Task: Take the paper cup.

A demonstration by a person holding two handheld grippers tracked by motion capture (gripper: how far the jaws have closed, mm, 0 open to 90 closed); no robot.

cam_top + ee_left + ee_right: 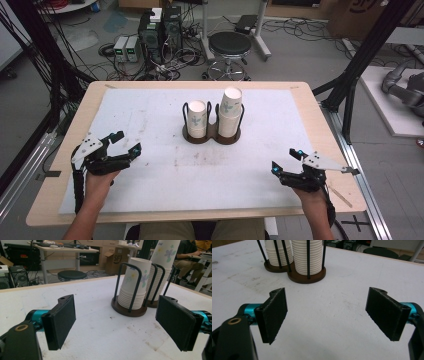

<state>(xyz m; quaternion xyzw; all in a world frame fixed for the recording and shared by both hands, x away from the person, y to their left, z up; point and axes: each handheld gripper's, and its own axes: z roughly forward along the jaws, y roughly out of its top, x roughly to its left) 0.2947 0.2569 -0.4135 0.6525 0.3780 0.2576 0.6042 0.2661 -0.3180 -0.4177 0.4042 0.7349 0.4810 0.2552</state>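
High view, item one: your left hand-held gripper (pixel 124 142) sat low over the near left of the table (pixel 60 165), jaws spread wide and holding nothing, angled inward toward the middle. Item two: your right hand-held gripper (pixel 286 160) mirrored it at the near right, jaws equally wide and empty, also turned inward. Both were well apart from the cups, which reads as a ready stance, with each jaw pair already open enough to take a cup.

Item three: a white mat (pixel 150 115) covered most of the table, marked with scuffs near the middle. Item four: a dark wire cup holder (pixel 211 135) stood past the centre, between your two arms and roughly equally far from each. Its upright rods kept both stacks from toppling.

Item five: shorter stack of paper cups (pixel 197 118), in the holder's left ring, upright, floral print. Item six: taller stack of paper cups (pixel 230 111), in the right ring, rising above the rods, so its top cup looked the easier one to grasp.

Beyond the table: a black stool (pixel 229 45).
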